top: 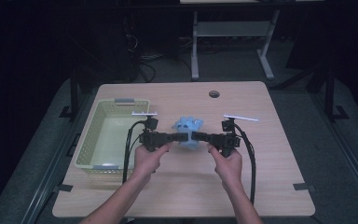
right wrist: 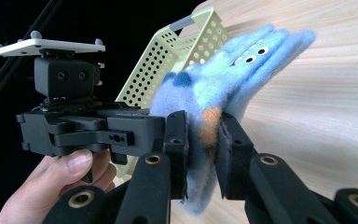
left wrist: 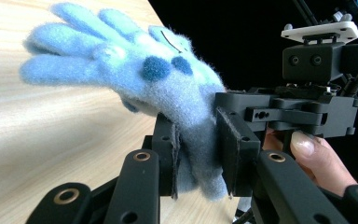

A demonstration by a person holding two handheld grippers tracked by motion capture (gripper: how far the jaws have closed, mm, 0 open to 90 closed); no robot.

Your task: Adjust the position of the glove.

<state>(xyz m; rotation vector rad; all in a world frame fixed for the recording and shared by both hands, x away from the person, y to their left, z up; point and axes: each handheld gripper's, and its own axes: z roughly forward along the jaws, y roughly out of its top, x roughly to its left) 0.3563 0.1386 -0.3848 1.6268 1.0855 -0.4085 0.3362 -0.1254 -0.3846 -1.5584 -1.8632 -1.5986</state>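
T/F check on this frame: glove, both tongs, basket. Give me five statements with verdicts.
1. Both tongs grip the blue fuzzy glove. True: left tongs and right tongs pinch it from opposite sides.
2. The glove lies inside the basket. False: it is held over the table, right of the basket.
3. The basket holds a second glove. False: nothing shows in it.
4. The basket sits on the table's left side. True.
5. The glove is red. False: light blue with darker spots.
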